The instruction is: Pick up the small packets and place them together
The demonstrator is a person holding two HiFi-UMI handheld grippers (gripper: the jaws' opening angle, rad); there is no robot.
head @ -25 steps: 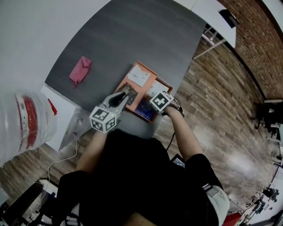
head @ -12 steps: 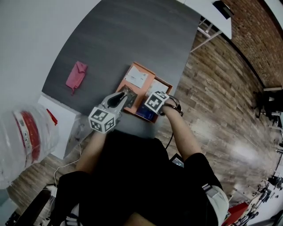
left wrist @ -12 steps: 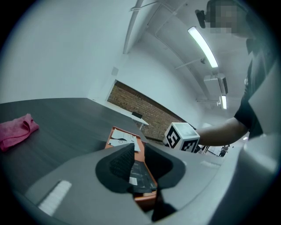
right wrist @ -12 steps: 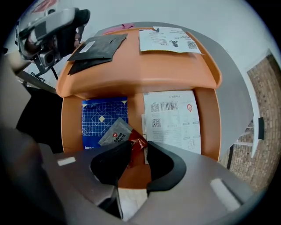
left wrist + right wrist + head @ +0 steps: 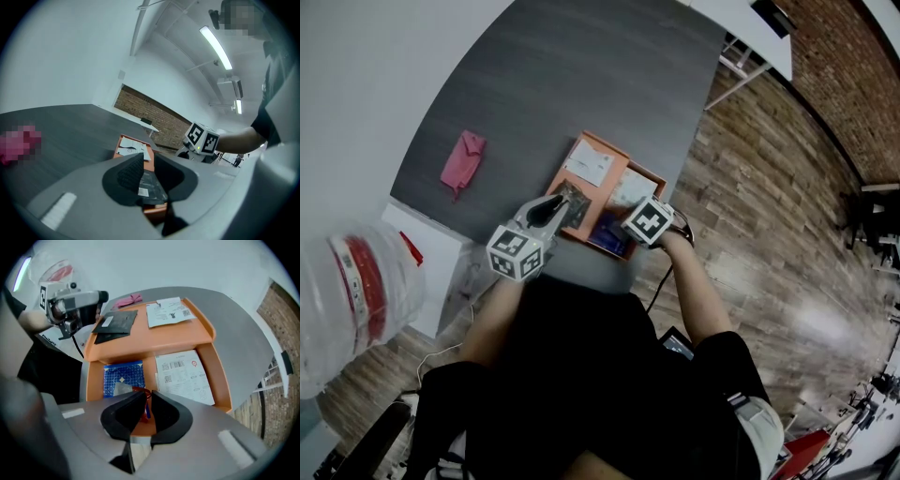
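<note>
As its jaws have just been closing, the right gripper (image 5: 147,393) pinches a small packet (image 5: 146,411) edgewise over the near-left compartment of the tray (image 5: 173,341) — likely to lift it; the left gripper (image 5: 148,156) stands spread over the far-left dark packet (image 5: 151,185).

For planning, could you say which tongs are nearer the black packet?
Left. Left tongs sit at the black packet's edge; right tongs, just closing on a small packet, hang by the blue packet.
</note>
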